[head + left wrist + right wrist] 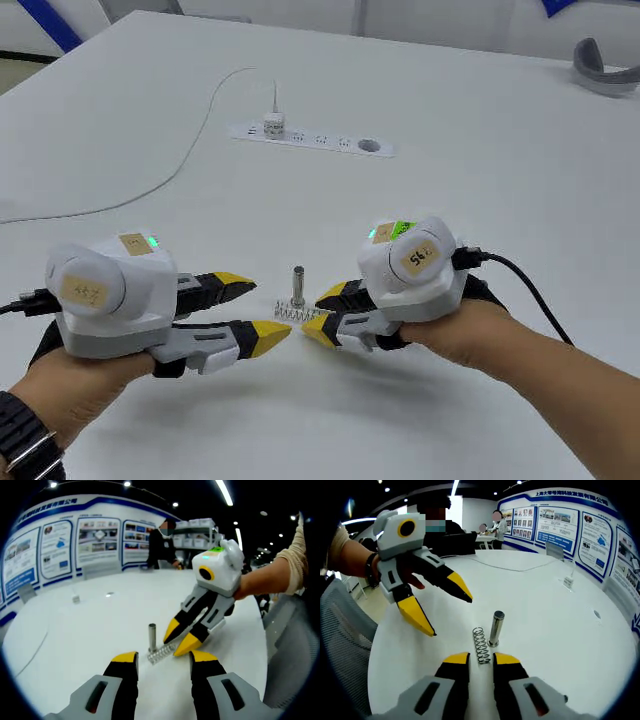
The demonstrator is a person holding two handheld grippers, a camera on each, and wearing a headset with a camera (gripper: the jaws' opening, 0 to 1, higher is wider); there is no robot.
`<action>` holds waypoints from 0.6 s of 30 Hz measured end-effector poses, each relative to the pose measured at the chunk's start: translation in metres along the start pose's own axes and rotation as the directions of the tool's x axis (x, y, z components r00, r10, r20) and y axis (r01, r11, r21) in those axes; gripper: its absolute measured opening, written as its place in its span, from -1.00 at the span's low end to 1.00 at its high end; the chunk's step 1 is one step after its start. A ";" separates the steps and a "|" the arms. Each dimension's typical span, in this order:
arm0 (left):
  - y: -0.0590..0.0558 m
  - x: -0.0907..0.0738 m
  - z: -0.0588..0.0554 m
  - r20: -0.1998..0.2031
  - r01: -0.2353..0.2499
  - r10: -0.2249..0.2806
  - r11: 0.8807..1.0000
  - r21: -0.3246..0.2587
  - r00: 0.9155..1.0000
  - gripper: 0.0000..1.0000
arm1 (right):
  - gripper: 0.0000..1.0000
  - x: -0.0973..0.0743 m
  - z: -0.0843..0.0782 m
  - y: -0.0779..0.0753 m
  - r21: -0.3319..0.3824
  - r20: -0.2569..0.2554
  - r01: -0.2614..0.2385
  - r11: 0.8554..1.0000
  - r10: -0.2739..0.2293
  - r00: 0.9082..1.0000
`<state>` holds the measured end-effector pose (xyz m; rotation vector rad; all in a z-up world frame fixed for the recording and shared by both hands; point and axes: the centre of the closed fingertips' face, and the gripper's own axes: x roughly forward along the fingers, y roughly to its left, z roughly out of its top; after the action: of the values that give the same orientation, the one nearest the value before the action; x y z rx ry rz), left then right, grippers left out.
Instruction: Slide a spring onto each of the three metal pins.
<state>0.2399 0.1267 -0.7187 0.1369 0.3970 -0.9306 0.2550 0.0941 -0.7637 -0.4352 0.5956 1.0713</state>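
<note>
I'm working in what looks like a company showroom or demo lab. A curved wall carries blue-and-white display boards (560, 522) with photos and text. Strip lights (224, 492) cross a dark ceiling, and shelves of boxes (197, 532) stand at the back. The big white table (480, 200) has a power strip (310, 138) lying on it, and a mesh chair (342, 630) stands beside it.

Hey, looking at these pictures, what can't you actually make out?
Spring: in the head view its right end is hidden behind the right gripper tips, so contact cannot be told.
Pin: its foot is too small in the head view to tell what holds it upright.
Label on the right gripper: writing too small, head view.
Grey object: cut off by the head view's right edge.
</note>
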 end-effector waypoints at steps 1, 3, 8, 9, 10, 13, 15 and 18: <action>0.001 0.000 0.000 -0.001 -0.001 0.001 1.000 0.002 1.000 -0.18 | -0.64 0.001 -0.001 0.000 -0.003 -0.007 0.001 1.000 -0.001 1.000; 0.001 0.000 0.000 0.000 -0.003 0.003 1.000 0.001 1.000 -0.19 | -0.68 0.002 -0.001 0.001 -0.005 -0.008 -0.002 1.000 0.002 1.000; 0.003 -0.001 -0.002 -0.007 -0.004 0.004 1.000 0.006 1.000 -0.21 | -0.71 0.005 -0.001 0.002 0.001 -0.009 -0.008 1.000 0.008 1.000; 0.003 -0.001 -0.003 -0.011 -0.004 0.004 1.000 0.008 1.000 -0.22 | -0.72 0.005 -0.001 0.002 0.004 -0.011 -0.007 1.000 0.007 1.000; 0.003 -0.001 -0.003 -0.013 -0.004 0.005 1.000 0.009 1.000 -0.22 | -0.72 0.005 -0.001 0.002 0.004 -0.012 -0.007 1.000 0.007 1.000; 0.003 -0.002 -0.005 -0.016 -0.003 0.003 1.000 0.008 1.000 -0.23 | -0.75 0.005 -0.002 0.003 0.007 -0.019 -0.012 1.000 0.012 1.000; 0.002 -0.001 -0.006 -0.022 -0.001 0.001 1.000 0.013 1.000 -0.24 | -0.76 0.004 -0.003 0.006 0.007 -0.026 -0.021 1.000 0.021 0.999; -0.001 -0.001 -0.008 -0.032 0.007 -0.006 1.000 0.019 0.999 -0.25 | -0.77 0.002 -0.005 0.008 0.010 -0.039 -0.032 0.999 0.033 0.999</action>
<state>0.2362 0.1288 -0.7257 0.1676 0.4183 -0.9398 0.2467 0.0956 -0.7693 -0.4402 0.6436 1.0925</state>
